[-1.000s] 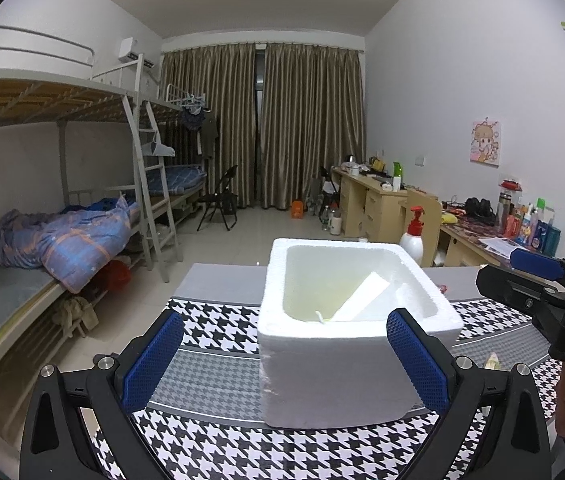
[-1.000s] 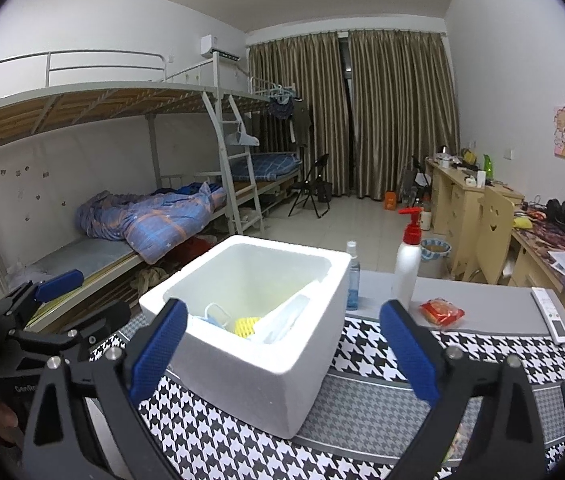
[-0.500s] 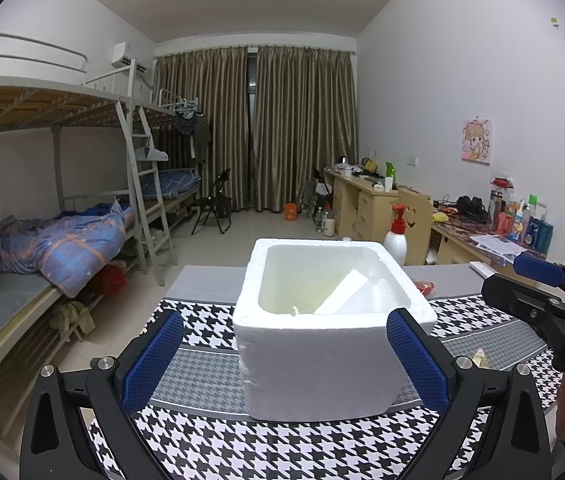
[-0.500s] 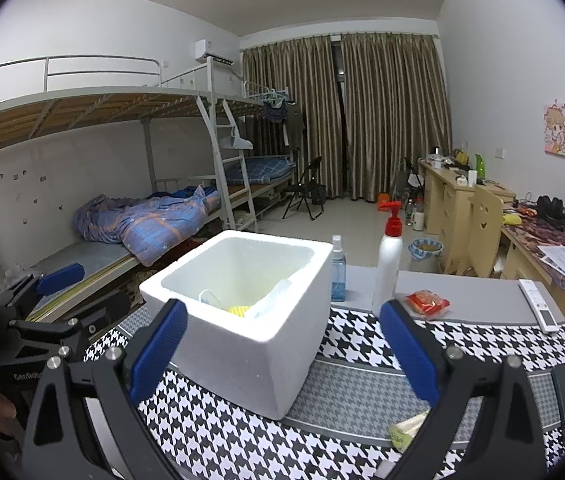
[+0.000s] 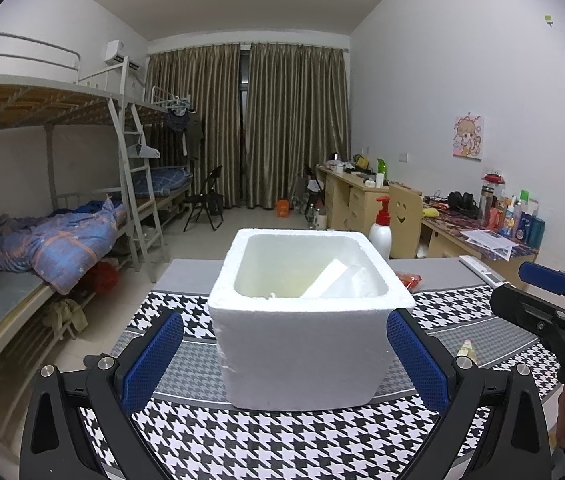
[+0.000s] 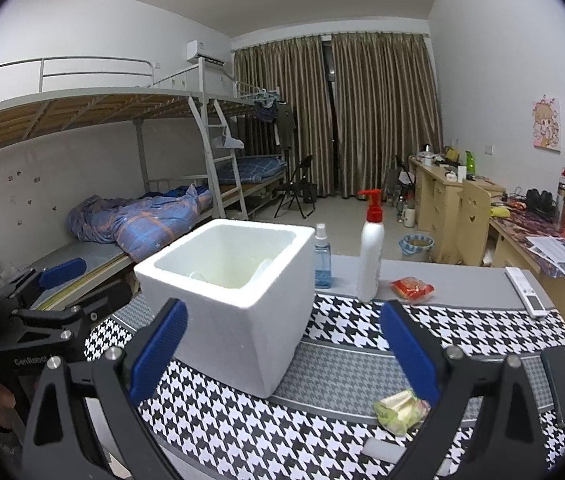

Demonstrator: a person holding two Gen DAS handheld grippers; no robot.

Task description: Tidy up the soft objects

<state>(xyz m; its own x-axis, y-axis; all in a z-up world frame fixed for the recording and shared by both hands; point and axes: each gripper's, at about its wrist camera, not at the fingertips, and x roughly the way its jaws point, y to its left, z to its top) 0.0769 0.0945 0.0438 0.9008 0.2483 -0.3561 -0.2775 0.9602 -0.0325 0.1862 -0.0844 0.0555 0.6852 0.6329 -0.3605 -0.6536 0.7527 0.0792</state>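
box: a white, square, open-topped foam box [image 5: 302, 344] stands upright on the table, near its left half, in the middle of the left wrist view and left of centre in the right wrist view [image 6: 238, 300].
box contents: a white slab [image 5: 328, 278] leans against the inner right wall; what else lies inside is too hidden to tell.
soft item: a small crumpled pale yellow-green packet [image 6: 400, 410] lies on the cloth, right of the box and nearer, apart from it, just beside the right finger of the right gripper.
left gripper: the left gripper [image 5: 284, 360] hovers on the near side of the box, its 2 blue-padded fingers [image 5: 152, 360] spread wide and holding nothing; the box shows between them.
right gripper: the right gripper [image 6: 284, 350] hovers near, to the right of the box, its 2 blue-padded fingers [image 6: 158, 350] spread wide and empty.
cloth: a black-and-white houndstooth cloth with grey bands [image 6: 462, 324] covers the grey table.
far edge: a white pump bottle with a red top [image 6: 370, 254], a small blue spray bottle [image 6: 322, 258] and a red snack packet [image 6: 412, 288] stand or lie behind the box.
right side: a white remote control [image 6: 524, 292] lies far right; a dark phone [image 6: 562, 384] lies nearer.
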